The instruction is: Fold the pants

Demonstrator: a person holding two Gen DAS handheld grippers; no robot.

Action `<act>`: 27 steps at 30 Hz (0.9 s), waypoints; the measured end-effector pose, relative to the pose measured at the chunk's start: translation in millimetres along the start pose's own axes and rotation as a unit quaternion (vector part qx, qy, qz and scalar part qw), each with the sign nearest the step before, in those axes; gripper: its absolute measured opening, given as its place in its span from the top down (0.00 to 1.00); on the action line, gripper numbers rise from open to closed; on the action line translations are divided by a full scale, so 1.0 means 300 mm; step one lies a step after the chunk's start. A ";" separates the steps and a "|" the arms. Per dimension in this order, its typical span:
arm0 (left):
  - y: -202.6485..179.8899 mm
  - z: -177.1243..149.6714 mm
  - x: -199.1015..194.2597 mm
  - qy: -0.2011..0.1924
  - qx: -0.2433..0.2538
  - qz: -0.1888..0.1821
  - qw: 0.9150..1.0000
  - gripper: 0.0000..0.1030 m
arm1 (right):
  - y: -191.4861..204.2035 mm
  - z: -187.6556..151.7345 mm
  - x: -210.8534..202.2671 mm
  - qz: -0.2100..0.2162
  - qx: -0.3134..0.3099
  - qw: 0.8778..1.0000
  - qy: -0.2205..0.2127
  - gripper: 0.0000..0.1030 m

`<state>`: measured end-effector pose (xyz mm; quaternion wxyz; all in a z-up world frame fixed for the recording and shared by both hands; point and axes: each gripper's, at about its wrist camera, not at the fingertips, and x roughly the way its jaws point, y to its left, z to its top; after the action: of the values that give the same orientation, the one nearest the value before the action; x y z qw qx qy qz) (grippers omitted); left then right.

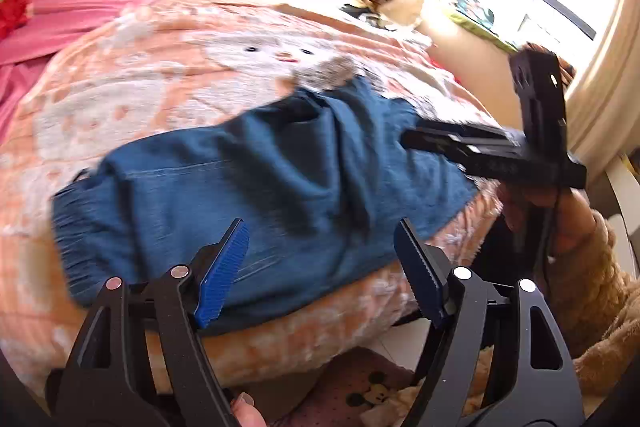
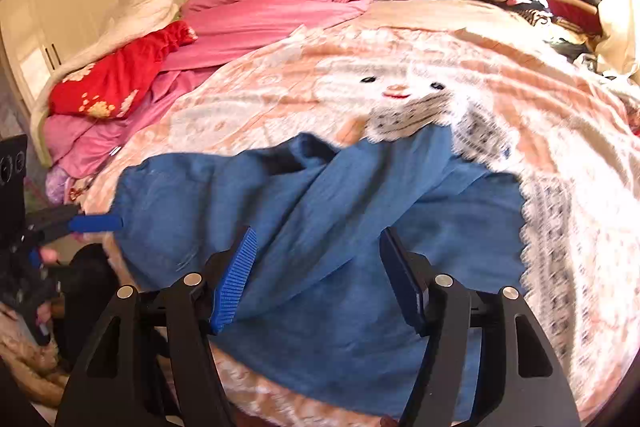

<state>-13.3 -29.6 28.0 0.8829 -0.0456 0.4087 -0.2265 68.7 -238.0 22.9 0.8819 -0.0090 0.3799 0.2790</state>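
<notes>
We note the bed [image 2: 460, 39], peach blanket, with the blue pants [image 2: 320, 211] bunched at its near edge, long axis running left to right. Left hand-held gripper [image 1: 320, 251] and right hand-held gripper [image 2: 316, 259] both hover just above, jaws released, nothing between them. Waistband and hems indistinct; motion blur.

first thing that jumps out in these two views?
The blue pants, lying rumpled near the front edge of the bed, on a peach blanket with a cartoon animal face. Both sets of tongs, left and right, hover open above them, gripping nothing. Pink bedding is heaped at the far left.
</notes>
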 end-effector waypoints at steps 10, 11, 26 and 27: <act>-0.121 0.081 0.274 0.057 0.021 -0.062 0.996 0.40 | -0.122 0.183 0.086 -0.036 -0.025 0.999 0.003 0.36; -0.115 0.091 0.299 0.061 0.013 -0.061 0.996 0.43 | -0.127 0.206 0.108 -0.031 -0.028 0.999 0.007 0.35; -0.084 0.128 0.432 0.079 -0.033 -0.071 0.994 0.72 | -0.165 0.388 0.642 -0.124 -0.063 0.978 0.153 0.42; -0.080 0.130 0.431 0.077 -0.035 -0.072 0.994 0.72 | -0.172 0.383 0.658 -0.125 -0.068 0.978 0.155 0.55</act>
<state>79.7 -111.8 -30.6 0.8279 -0.0882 0.4791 -0.2780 280.5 -159.7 -38.8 0.8375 -0.1597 0.4878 0.1873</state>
